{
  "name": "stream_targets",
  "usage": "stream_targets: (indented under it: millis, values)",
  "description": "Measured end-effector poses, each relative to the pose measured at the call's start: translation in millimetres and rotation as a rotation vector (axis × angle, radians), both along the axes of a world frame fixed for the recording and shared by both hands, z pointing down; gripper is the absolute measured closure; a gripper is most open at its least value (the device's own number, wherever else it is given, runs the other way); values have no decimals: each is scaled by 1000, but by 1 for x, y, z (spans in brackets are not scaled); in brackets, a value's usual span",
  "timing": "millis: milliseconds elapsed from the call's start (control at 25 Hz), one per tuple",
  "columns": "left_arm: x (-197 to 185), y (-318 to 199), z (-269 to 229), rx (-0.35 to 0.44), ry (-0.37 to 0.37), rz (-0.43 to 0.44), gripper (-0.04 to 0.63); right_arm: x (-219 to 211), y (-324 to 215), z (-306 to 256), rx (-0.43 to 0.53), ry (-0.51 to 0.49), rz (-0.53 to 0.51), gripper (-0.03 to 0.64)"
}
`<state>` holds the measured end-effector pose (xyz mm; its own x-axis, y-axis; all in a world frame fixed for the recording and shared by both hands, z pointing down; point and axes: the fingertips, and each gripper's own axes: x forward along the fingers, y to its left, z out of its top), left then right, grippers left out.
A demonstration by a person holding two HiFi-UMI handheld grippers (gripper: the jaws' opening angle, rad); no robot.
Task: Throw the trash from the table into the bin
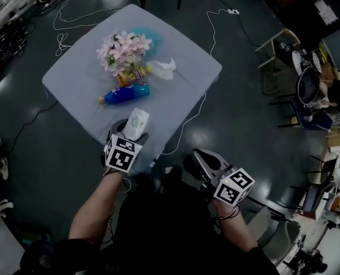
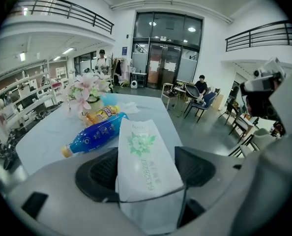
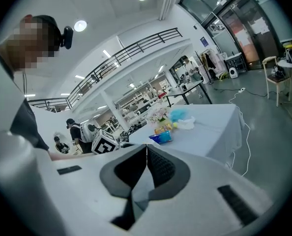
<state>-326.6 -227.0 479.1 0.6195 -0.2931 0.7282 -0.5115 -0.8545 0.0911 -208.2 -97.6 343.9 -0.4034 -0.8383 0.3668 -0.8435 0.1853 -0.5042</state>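
My left gripper [image 1: 133, 132] is shut on a white packet with a green flower print [image 1: 137, 121], held up over the table's near edge. In the left gripper view the packet [image 2: 138, 151] stands upright between the dark pads [image 2: 99, 173]. On the grey-blue table [image 1: 78, 79] lie a blue bottle [image 1: 126, 93], a yellow snack wrapper [image 1: 137, 73] and a crumpled white tissue [image 1: 163, 67]. My right gripper [image 1: 200, 156] hangs off the table at the lower right; its jaws [image 3: 146, 156] are shut with nothing between them.
A pot of pink flowers [image 1: 123, 47] with something turquoise behind it stands mid-table. White cables [image 1: 61, 39] trail over the dark floor on both sides. Chairs [image 1: 279, 47] and a seated person [image 1: 330, 90] are at the far right.
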Motion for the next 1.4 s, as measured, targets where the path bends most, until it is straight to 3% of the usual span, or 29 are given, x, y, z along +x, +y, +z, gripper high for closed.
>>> stream_targets:
  millis: [280, 520, 1000, 1400]
  values:
    - [23, 20, -29, 38, -11, -24, 239, 57, 21, -15, 49, -5, 34, 614]
    - [74, 54, -47, 46, -27, 30, 239, 122, 49, -20, 89, -28, 106, 614]
    - [216, 149, -60, 40, -31, 250, 239, 231, 142, 8, 88, -95, 286, 614]
    - [309, 224, -33, 6, -49, 461, 239, 303, 227, 35, 65, -109, 475, 614]
